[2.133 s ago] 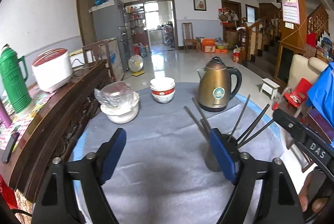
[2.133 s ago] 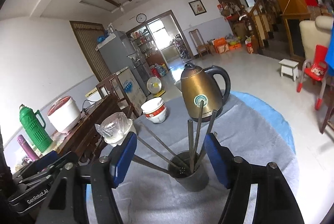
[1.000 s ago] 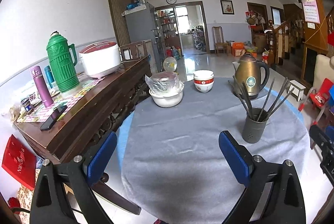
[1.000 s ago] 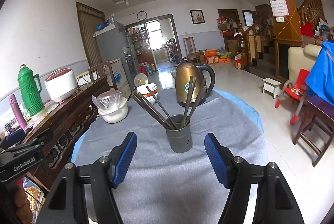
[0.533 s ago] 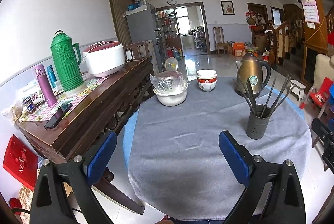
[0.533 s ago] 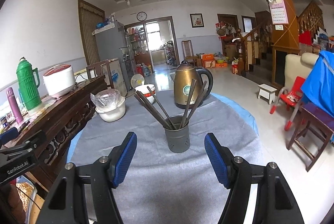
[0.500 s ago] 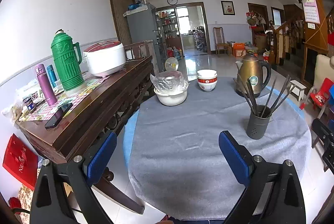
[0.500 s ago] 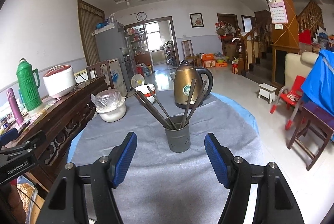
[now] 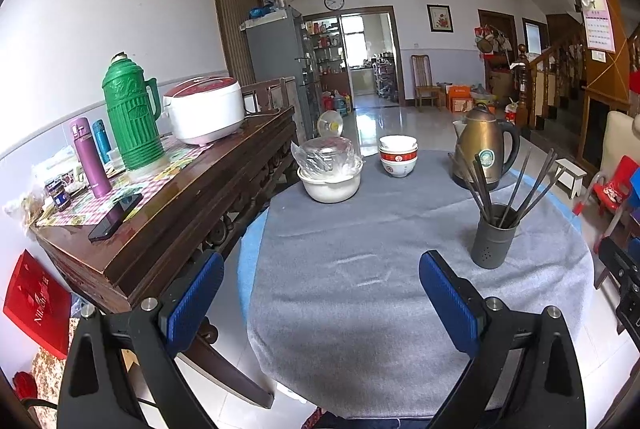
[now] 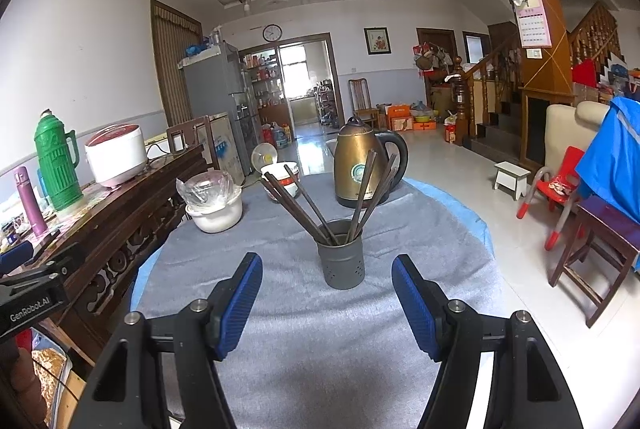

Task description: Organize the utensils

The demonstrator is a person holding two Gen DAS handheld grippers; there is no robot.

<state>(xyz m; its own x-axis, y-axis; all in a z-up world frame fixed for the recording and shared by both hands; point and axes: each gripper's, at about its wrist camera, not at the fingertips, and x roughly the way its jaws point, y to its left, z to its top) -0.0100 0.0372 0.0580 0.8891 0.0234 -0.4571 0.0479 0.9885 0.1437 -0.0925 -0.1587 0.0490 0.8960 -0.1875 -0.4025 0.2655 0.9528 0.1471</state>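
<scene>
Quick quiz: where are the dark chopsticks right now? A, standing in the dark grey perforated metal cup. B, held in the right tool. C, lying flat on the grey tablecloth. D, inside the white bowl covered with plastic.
A: the dark chopsticks stand fanned out in the dark grey perforated metal cup, while the right tool hangs open and empty in front of it.

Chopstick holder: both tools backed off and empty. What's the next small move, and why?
Probably none beyond a slight further retreat. The chopsticks all stand in the grey holder on the table cloth; none lie loose on it. The right tool and left tool are open, short of the holder, holding nothing, so the job looks done.
</scene>
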